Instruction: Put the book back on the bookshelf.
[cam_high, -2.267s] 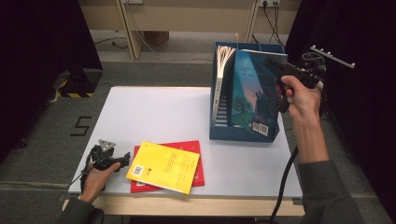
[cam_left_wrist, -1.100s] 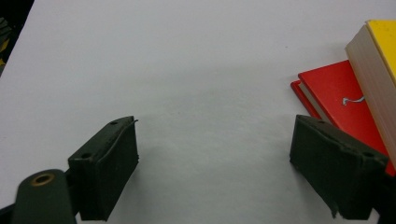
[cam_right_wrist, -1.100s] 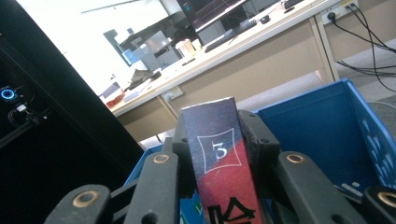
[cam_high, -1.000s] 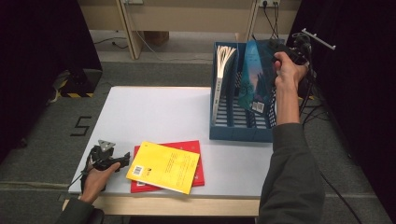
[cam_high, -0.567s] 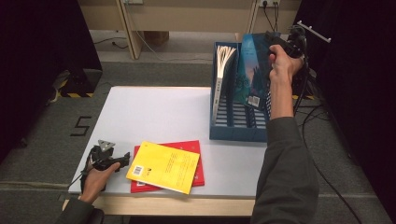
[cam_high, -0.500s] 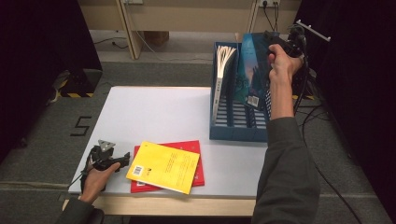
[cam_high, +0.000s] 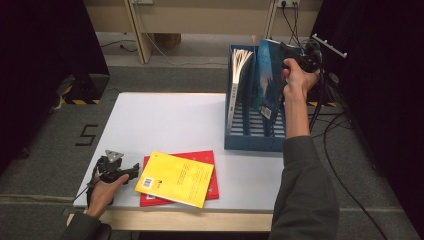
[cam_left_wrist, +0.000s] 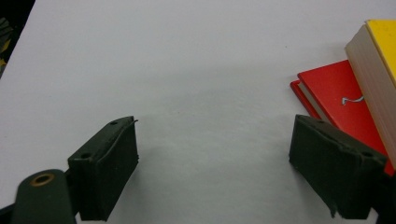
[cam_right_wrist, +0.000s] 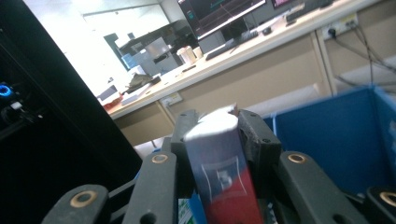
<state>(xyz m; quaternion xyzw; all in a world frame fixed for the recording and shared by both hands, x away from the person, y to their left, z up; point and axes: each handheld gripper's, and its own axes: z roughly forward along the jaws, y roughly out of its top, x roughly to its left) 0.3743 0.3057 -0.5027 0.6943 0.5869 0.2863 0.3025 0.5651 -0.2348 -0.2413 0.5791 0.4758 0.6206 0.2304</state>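
I have the right gripper (cam_high: 300, 56) clamped on the spine of a blue book (cam_high: 267, 80), its jaws just easing slightly, the book standing upright inside the blue file rack (cam_high: 250, 142) at the counter's (cam_high: 165, 120) far right. Well short of the rack, my left gripper (cam_left_wrist: 215, 163) rests on the counter, jaws wide, beside the yellow book (cam_high: 175, 178) stacked on the red book (cam_high: 212, 172).

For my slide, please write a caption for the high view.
Right gripper lowers a teal book upright into the blue rack.
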